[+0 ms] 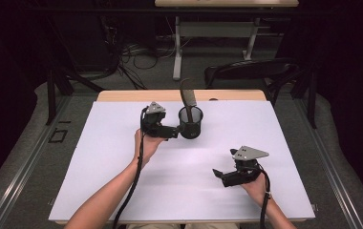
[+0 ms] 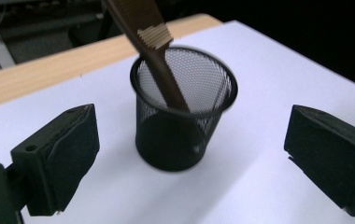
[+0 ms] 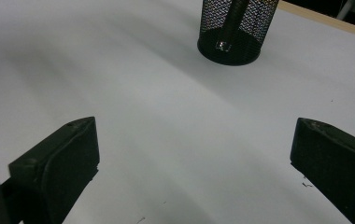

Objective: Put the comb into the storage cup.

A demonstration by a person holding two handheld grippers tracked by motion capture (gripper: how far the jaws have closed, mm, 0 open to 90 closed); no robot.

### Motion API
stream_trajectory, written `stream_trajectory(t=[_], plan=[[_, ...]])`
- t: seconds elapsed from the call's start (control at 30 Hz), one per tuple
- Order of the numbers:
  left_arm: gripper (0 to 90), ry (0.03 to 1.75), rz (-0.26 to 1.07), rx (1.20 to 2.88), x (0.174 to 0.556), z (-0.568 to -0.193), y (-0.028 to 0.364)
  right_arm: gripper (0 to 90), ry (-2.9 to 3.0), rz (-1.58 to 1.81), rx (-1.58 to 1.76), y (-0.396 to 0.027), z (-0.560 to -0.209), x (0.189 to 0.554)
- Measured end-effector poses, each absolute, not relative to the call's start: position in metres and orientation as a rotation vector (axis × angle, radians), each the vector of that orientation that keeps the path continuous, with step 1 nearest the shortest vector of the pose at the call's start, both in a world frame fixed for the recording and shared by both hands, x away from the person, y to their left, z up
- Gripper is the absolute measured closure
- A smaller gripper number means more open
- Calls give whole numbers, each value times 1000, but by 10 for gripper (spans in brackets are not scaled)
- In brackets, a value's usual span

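From the high view, the left claw (image 1: 176,132) sits just beside the black mesh cup (image 1: 190,125), its tips at the cup's near-left wall, while the right claw (image 1: 216,173) rests low over the white table (image 1: 122,162) well apart from the cup, which stands ahead and to its left. A brown comb (image 1: 187,99) stands in the cup and leans out over the far rim. In the left gripper view, the left claw (image 2: 189,154) is spread about as wide as it goes, both pads clear of everything and holding nothing; the cup (image 2: 180,140) stands straight ahead between the two pads but beyond their tips, untouched, with the comb (image 2: 159,60) slanting up out of it toward the top left. In the right gripper view, the right claw (image 3: 194,163) is likewise wide open and empty, bare table (image 3: 143,107) between its pads, and the cup (image 3: 234,32) well ahead and slightly right, the comb's handle (image 3: 234,18) visible through the mesh down to the base. Judging by this, the comb is already lodged in the cup and let go, so the placing looks done; what seems left is drawing the left claw back without nudging the cup or tipping the leaning comb.
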State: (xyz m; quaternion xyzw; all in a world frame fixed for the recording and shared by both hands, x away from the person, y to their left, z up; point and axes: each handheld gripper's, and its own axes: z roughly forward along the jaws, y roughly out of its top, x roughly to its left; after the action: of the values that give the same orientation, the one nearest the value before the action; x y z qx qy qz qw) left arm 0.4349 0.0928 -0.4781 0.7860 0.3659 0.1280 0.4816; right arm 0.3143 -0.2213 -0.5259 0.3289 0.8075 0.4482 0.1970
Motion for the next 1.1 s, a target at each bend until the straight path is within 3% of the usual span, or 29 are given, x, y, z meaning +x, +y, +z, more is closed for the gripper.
stream_trajectory(t=[0.63,1.1], plan=[[1,847,295,2103,404,-485,120,3,2276,1261,921,-222,-525,314],[0,878,290,2105,374,-495,153,1,2275,1269,920,-221,-524,313]])
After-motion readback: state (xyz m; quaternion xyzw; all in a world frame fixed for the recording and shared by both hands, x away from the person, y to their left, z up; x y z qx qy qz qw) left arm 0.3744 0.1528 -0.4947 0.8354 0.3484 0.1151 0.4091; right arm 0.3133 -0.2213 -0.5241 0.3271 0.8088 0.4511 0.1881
